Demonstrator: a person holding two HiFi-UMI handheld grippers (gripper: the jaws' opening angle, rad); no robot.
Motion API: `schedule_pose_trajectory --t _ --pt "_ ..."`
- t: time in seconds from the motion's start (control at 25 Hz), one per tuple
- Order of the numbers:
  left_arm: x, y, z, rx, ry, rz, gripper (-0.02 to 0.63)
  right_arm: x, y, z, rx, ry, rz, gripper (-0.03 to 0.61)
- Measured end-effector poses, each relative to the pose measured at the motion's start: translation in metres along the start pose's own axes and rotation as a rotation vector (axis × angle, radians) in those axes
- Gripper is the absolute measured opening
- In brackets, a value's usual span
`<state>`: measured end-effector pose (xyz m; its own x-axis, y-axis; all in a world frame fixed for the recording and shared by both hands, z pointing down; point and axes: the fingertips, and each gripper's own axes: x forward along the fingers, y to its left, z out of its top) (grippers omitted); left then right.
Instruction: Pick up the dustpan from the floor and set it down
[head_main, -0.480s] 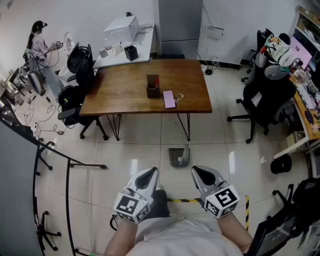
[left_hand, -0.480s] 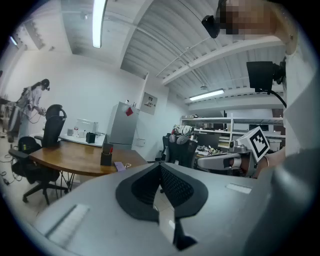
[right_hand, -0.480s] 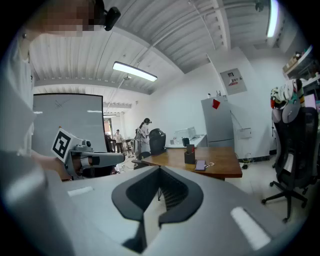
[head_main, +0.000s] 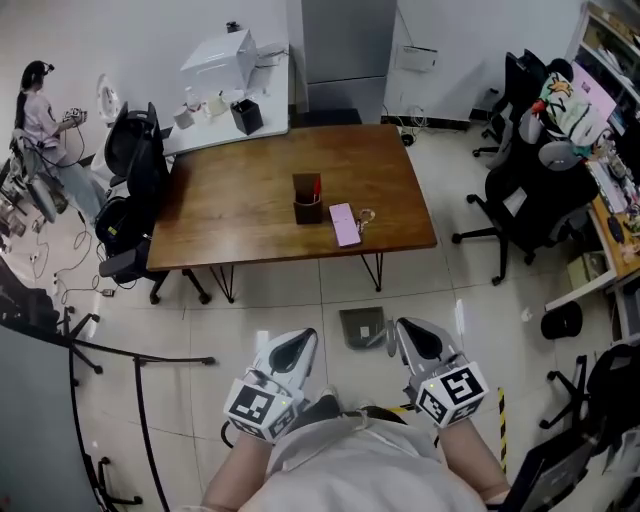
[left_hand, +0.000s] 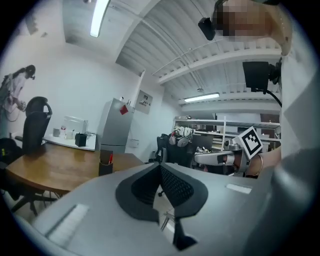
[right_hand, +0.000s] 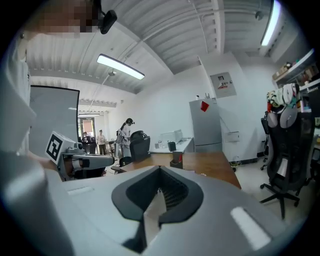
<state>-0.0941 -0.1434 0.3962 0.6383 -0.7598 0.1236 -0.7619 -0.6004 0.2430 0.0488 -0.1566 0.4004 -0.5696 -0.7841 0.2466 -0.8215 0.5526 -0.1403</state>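
Note:
The grey dustpan (head_main: 362, 327) lies on the tiled floor just in front of the wooden table (head_main: 250, 215). My left gripper (head_main: 300, 338) hovers to the dustpan's left, and my right gripper (head_main: 405, 328) is close by its right edge. Neither touches it. Both point forward and slightly down. In the left gripper view the left gripper (left_hand: 160, 165) has its tips together with nothing between them. In the right gripper view the right gripper (right_hand: 160, 171) is likewise shut and empty. The dustpan is hidden in both gripper views.
The table carries a dark pen holder (head_main: 307, 199) and a pink phone (head_main: 345, 223). Black office chairs (head_main: 525, 190) stand at the right, another chair (head_main: 135, 170) at the left. A metal stand (head_main: 140, 360) reaches in from the left. A person (head_main: 40, 115) works at the far left.
The view has moved forward: the table and dustpan now sit closer to me. Both grippers have come nearer the dustpan, the right one almost beside it. Their jaws stay shut.

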Motion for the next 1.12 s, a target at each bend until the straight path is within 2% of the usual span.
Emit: schedule_pose_trajectory --t 0.16,0.24,0.36,0.4,0.48,0.6,0.72,0.84,0.88,0.96,1.0,1.04,1.08,1.12 --pt "0.007 0.021 -0.006 -0.033 0.014 0.025 0.014 0.011 -0.006 -0.016 -0.005 0.060 -0.025 0.002" --pt "0.011 0.026 -0.008 -0.048 0.023 0.032 0.014 0.015 -0.017 -0.026 0.000 0.096 -0.072 0.002" --pt "0.017 0.031 -0.025 -0.071 0.052 0.027 0.015 0.020 -0.037 -0.066 0.016 0.224 -0.143 0.015" --pt "0.019 0.033 -0.035 -0.083 0.068 0.028 0.015 0.024 -0.042 -0.091 0.039 0.299 -0.149 0.155" --pt "0.022 0.035 -0.055 -0.122 0.106 0.037 0.015 0.033 -0.055 -0.154 0.085 0.474 -0.157 0.321" --pt "0.032 0.038 -0.093 -0.158 0.152 0.028 0.015 0.054 -0.085 -0.248 0.106 0.699 -0.187 0.383" --pt "0.041 0.044 -0.135 -0.148 0.188 0.015 0.015 0.078 -0.114 -0.320 0.193 0.840 -0.230 0.383" --pt "0.046 0.058 -0.158 -0.164 0.194 0.037 0.015 0.090 -0.129 -0.367 0.306 0.986 -0.249 0.380" --pt "0.047 0.063 -0.161 -0.172 0.191 0.045 0.015 0.090 -0.128 -0.380 0.335 1.051 -0.240 0.357" --pt "0.047 0.070 -0.163 -0.176 0.184 0.056 0.014 0.087 -0.120 -0.400 0.392 1.157 -0.193 0.220" --pt "0.047 0.073 -0.164 -0.175 0.180 0.059 0.015 0.087 -0.115 -0.404 0.428 1.174 -0.169 0.179" --pt "0.047 0.076 -0.163 -0.175 0.176 0.062 0.014 0.088 -0.111 -0.405 0.458 1.171 -0.156 0.098" --pt "0.048 0.077 -0.161 -0.176 0.170 0.064 0.015 0.090 -0.108 -0.404 0.474 1.161 -0.151 0.048" --pt "0.048 0.079 -0.159 -0.178 0.166 0.065 0.015 0.091 -0.107 -0.403 0.474 1.156 -0.151 0.044"
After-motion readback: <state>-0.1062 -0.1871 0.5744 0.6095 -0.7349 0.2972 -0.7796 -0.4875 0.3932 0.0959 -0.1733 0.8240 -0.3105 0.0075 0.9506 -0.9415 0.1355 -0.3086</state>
